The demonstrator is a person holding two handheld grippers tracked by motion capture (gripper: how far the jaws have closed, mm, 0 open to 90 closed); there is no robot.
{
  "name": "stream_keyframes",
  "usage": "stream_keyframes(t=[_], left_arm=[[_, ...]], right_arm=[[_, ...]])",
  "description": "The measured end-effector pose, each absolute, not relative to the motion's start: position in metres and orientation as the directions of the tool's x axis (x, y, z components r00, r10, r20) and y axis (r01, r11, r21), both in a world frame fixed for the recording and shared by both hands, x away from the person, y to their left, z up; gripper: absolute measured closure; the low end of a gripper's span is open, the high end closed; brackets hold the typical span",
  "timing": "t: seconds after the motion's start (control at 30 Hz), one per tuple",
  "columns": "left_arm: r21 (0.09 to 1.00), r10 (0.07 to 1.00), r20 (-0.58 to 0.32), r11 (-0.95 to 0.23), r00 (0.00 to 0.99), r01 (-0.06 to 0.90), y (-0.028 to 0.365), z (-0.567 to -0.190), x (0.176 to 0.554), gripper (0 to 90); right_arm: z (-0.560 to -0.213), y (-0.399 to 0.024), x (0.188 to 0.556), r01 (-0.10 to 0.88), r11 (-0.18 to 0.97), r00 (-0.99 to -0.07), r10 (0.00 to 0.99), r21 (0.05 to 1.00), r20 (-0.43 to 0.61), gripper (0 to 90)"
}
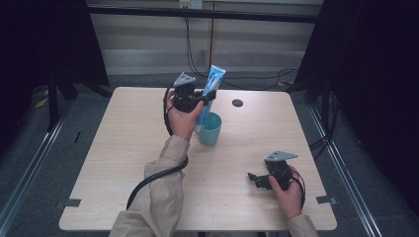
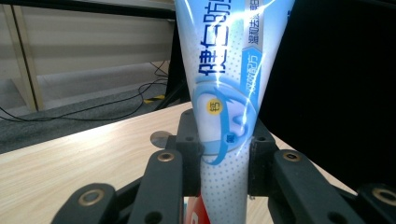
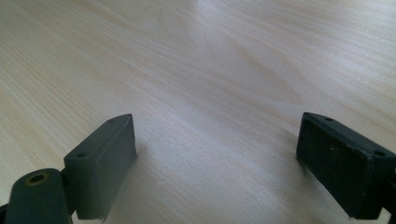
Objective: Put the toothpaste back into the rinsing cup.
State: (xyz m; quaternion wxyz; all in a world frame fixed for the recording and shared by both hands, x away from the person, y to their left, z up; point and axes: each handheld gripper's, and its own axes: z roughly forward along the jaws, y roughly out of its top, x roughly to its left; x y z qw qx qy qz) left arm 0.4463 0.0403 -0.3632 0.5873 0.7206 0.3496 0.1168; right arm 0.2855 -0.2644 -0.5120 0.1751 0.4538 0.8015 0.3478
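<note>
We start with the pale wood-grain rectangular surface [image 1: 148,148], which carries everything here. Near its middle stands the teal plastic cup [image 1: 211,130], upright and open at the top. Rising out of it at a slight tilt is the blue and white plastic toothpaste tube [image 1: 211,88], its flat crimped end up and its lower end down inside the cup. Farther back lies a small dark round disc [image 1: 237,102], well apart from the cup.

Our left gripper [image 1: 203,98] is clamped narrowly on the tube's lower body, and in the left gripper view the black pads [image 2: 191,161] press the tube [image 2: 224,140] from both sides. Our right gripper [image 1: 257,178] rests low over the near right part of the surface with its jaws spread wide and nothing between them.

We judge the step in hand to be standing the tube in the cup. The next move calls for easing the tube down until its lower end seats, then releasing it without tipping the cup.
</note>
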Motion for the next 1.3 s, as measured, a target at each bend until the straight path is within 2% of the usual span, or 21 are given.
stream_keyframes(t=[0.97,1.1,1.3], left_arm=[[0.930,0.616,-0.263,-0.045,0.743,0.366,0.021,-0.367,0.466,72.4],[0.939,0.627,-0.238,-0.048,0.742,0.342,0.018,-0.362,0.467,72.3],[0.941,0.632,-0.231,-0.049,0.740,0.336,0.015,-0.374,0.474,72.1]], right_arm=[[-0.512,-0.264,0.286,0.597,0.356,-0.539,0.841,0.719,0.031,11.4],[-0.512,-0.264,0.286,0.594,0.359,-0.543,0.840,0.720,0.029,11.4],[-0.512,-0.264,0.286,0.593,0.361,-0.545,0.838,0.720,0.029,11.4]])
